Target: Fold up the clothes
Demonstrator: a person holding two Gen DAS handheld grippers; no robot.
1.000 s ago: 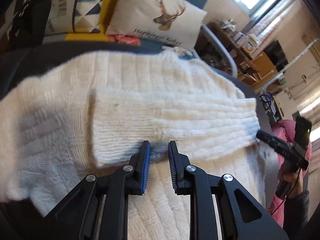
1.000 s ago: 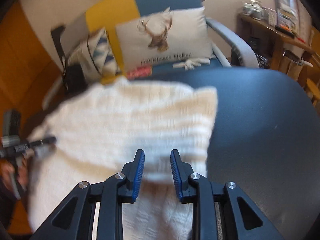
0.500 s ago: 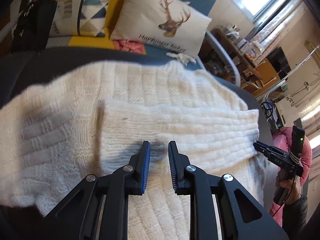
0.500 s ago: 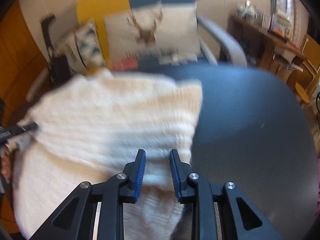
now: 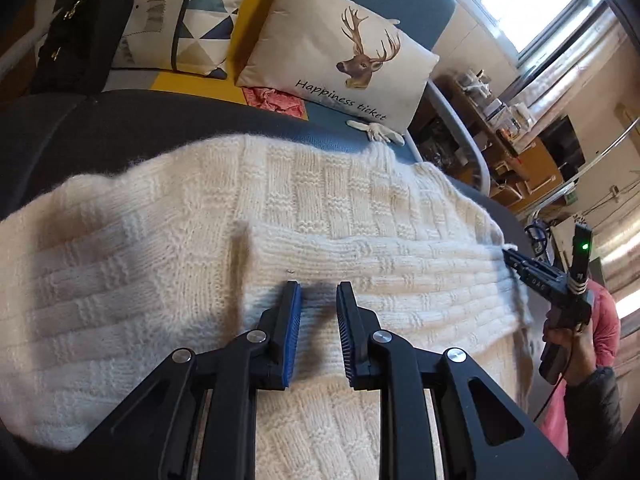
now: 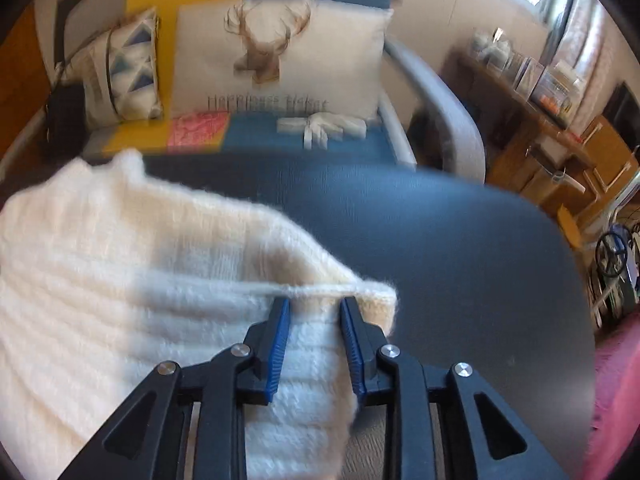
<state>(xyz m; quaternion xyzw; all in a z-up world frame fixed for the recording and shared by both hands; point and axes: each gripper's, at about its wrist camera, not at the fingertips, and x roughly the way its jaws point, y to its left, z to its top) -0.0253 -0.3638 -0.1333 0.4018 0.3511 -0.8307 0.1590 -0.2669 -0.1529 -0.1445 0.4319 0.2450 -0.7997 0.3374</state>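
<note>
A white chunky-knit sweater [image 5: 340, 200] lies spread on a dark table [image 5: 100, 132]. One part is folded across its body as a thick band. My left gripper [image 5: 318, 300] is shut on the near edge of that band, with knit pinched between the blue pads. In the right wrist view the sweater [image 6: 120, 272] fills the left half, and my right gripper [image 6: 314, 312] is shut on its corner edge. The left wrist view shows the right gripper [image 5: 510, 254] at the band's far right end, held by a person's hand [image 5: 564, 344].
Bare dark table [image 6: 460, 260] stretches to the right of the sweater. Behind the table stands a sofa with a deer pillow [image 5: 344, 56], a triangle-patterned pillow [image 5: 200, 20], a black bag [image 5: 76, 40] and a pink cloth [image 5: 276, 100]. A cluttered wooden shelf [image 6: 532, 92] stands at the right.
My right gripper has swung and dipped with the sweater's edge in it, and more bare table now shows on its right. The left gripper has crept a little, still gripping the fold.
</note>
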